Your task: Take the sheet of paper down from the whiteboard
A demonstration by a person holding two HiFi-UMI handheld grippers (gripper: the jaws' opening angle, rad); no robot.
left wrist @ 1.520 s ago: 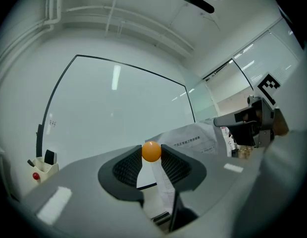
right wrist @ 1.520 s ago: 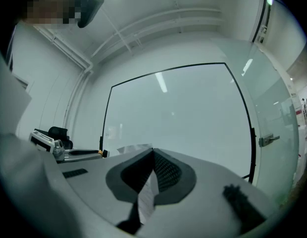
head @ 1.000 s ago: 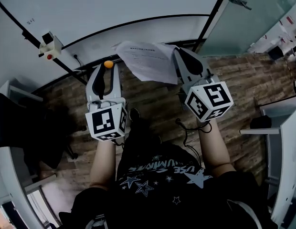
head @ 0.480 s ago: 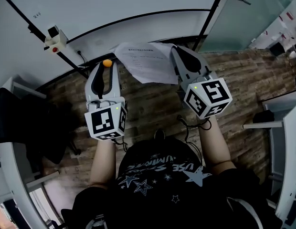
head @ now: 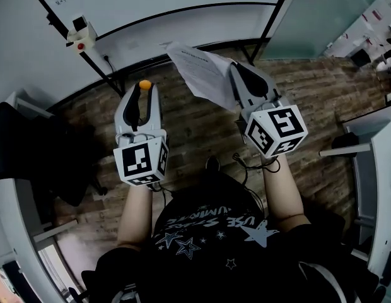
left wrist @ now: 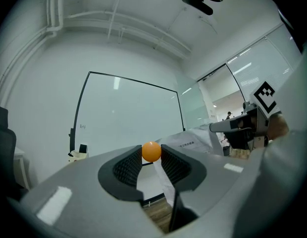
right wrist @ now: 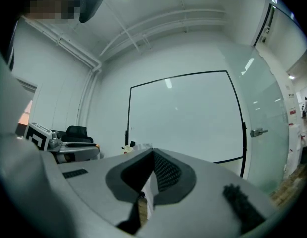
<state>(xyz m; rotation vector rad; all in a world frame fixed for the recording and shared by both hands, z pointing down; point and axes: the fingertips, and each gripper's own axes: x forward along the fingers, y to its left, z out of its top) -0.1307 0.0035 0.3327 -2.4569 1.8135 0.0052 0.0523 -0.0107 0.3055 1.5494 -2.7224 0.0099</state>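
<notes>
Paper off the board. Right claw (head: 237, 68) has its 2 jaws closed together on 1 edge of the sheet of paper (head: 205, 73). In the right gripper view the ribbed pads meet at the tips, and a thin white strip of the sheet (right wrist: 150, 195) runs down between them. From the head view the sheet fans up and to the left of that claw, printed side up and slightly curled. It hangs in the air over the wood floor (head: 202, 131), in front of the whiteboard (head: 183, 5) and apart from its face. Left claw (head: 144, 91) is about halfway closed, its 2 pad tips pressed on either side of a small orange ball (left wrist: 151, 151), which is all it has hold of. Both claws point level toward the board, left and right side by side and well apart, each with its marker cube nearest me. The left gripper view shows the sheet (left wrist: 193, 143) beyond the ball, reaching across toward my right claw (left wrist: 220, 127). A small white box with a red button (head: 82, 33) sits on the board's black frame at the left. A glass door (head: 321, 17) stands to the board's right, and a black chair (head: 31, 150) at my far left.
</notes>
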